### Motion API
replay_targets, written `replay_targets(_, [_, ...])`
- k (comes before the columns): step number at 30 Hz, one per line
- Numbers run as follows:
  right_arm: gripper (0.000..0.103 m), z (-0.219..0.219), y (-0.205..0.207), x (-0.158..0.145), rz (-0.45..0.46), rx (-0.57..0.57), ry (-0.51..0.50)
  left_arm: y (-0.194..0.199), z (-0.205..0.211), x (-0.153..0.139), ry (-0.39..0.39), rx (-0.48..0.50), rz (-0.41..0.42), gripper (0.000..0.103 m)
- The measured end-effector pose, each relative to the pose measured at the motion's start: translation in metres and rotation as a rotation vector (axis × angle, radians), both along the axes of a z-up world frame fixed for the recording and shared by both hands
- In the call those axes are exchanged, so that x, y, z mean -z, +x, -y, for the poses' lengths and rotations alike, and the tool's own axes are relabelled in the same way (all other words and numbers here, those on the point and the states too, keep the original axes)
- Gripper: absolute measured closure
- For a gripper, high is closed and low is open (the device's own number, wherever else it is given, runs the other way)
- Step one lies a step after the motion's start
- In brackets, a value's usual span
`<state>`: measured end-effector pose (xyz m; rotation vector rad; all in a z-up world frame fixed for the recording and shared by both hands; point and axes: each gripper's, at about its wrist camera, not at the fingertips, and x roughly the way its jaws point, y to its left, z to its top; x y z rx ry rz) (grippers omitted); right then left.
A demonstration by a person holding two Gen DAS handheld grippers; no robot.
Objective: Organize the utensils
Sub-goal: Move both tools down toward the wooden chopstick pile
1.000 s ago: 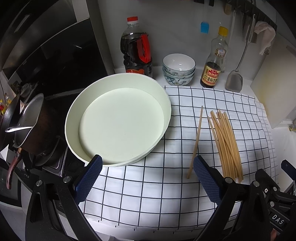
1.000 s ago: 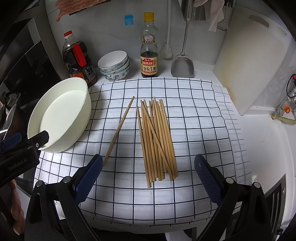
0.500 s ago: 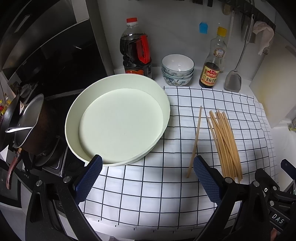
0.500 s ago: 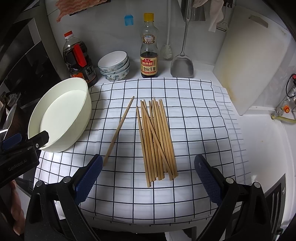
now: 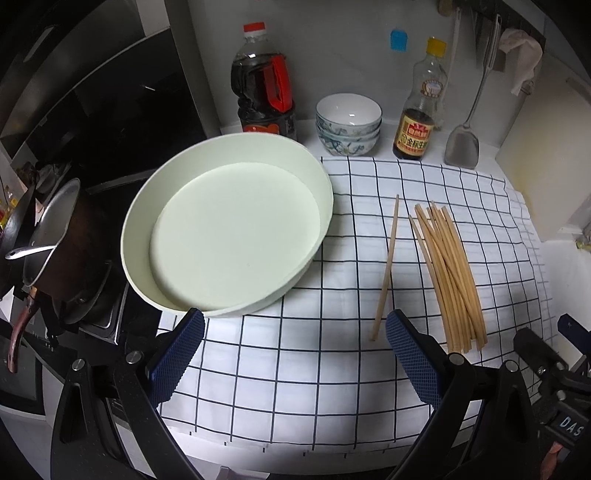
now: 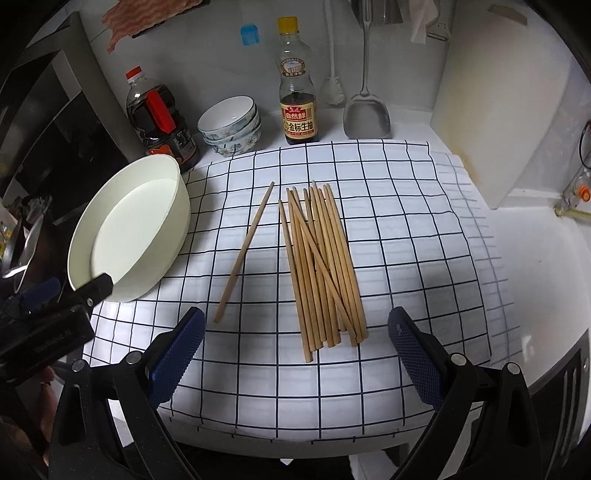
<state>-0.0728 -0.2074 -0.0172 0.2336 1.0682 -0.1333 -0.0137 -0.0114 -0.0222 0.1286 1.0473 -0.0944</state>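
Left wrist view alone shows pot (image 5: 55,236), both grippers (image 5: 293,354) (image 6: 295,354) spread, empty.

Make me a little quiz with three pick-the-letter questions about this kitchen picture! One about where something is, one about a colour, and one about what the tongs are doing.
1. Where does the lone chopstick lie?
A. inside the basin
B. between the basin and the chopstick pile
C. on the bowls

2. What colour is the tall bottle's cap?
A. yellow
B. green
C. black

3. How are the right tongs?
A. shut on a chopstick
B. holding a bowl
C. open, holding nothing

Answers:
1 B, it rests on the cloth with the basin to its left and the pile to its right.
2 A, the cap is plainly yellow.
3 C, the blue pads stand wide apart with only cloth between.
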Motion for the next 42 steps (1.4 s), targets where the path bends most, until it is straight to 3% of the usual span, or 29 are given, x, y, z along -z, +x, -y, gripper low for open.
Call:
replay_targets(10, [0.008, 0.033, -0.008, 0.037, -0.001, 0.011, 0.029, 0.006, 0.032, 0.041, -0.009, 0.072, -0.009, 0.006])
replay_targets(17, [0.009, 0.059, -0.001, 0.064, 0.041, 0.019, 0.014, 0.011, 0.059, 0.062, -0.005, 0.125, 0.047, 0.006])
replay_targets(28, [0.009, 0.082, 0.030, 0.098, 0.068, 0.016, -0.086, 0.040, 0.081, 0.097, -0.005, 0.104, 0.055, 0.006])
replay_targets(42, [0.009, 0.095, 0.066, 0.135, -0.014, 0.015, -0.166, 0.063, 0.090, 0.134, 0.007, 0.076, 0.035, 0.006])
